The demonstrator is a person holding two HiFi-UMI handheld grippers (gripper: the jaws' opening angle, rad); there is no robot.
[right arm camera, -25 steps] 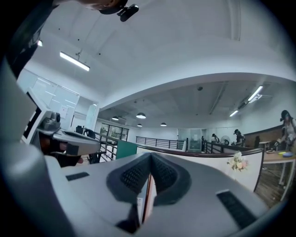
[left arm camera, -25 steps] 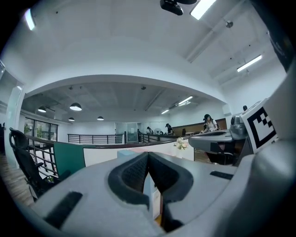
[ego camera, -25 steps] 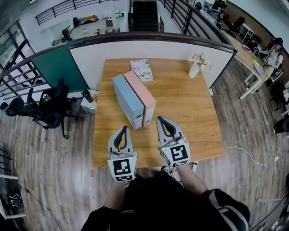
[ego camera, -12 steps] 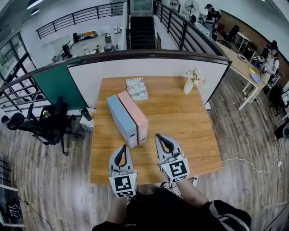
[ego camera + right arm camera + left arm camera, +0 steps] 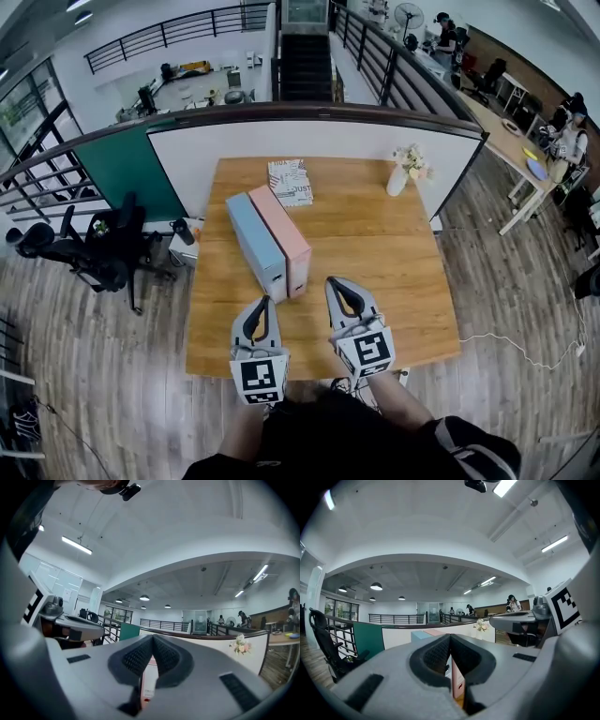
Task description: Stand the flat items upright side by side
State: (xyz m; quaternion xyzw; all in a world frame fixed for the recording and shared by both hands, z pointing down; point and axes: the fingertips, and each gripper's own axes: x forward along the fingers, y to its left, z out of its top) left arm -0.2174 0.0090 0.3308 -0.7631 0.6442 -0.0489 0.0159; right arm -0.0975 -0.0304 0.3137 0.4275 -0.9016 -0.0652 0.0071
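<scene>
Left claw: the left gripper (image 5: 263, 302) has its jaws pinched fully together with nothing in them. It's aimed at 12 o'clock over the near part of the table.
Right claw: same deal for the right gripper (image 5: 334, 281), closed tight and empty, aimed at roughly 12 o'clock.
Left gripper view: the closed tips meet in a point, and the near end of the pink file box (image 5: 457, 682) peeks out right behind them.
Right gripper view: closed tips again, with a sliver of the pink box's labelled end behind them.
Task items: the blue file box (image 5: 255, 240) and the pink one are both upright on their long edges, pressed side by side, blue on the 9 o'clock side. Their near ends face the person.
Gap to the claws: the left tip is just beside the boxes' near ends, can't tell if it touches. The right tip is at their 3 o'clock with a strip of bare wood between.
Table: a wooden table (image 5: 394, 272), square-ish.
Other stuff: printed booklets (image 5: 291, 181) lie flat at 12 o'clock from the boxes, near the far edge. A white vase (image 5: 400, 178) with flowers is at the 1 o'clock corner.
Around it: a white and green partition (image 5: 328, 129) runs behind the table, and an office chair (image 5: 98, 248) is on the floor at 9 o'clock.
</scene>
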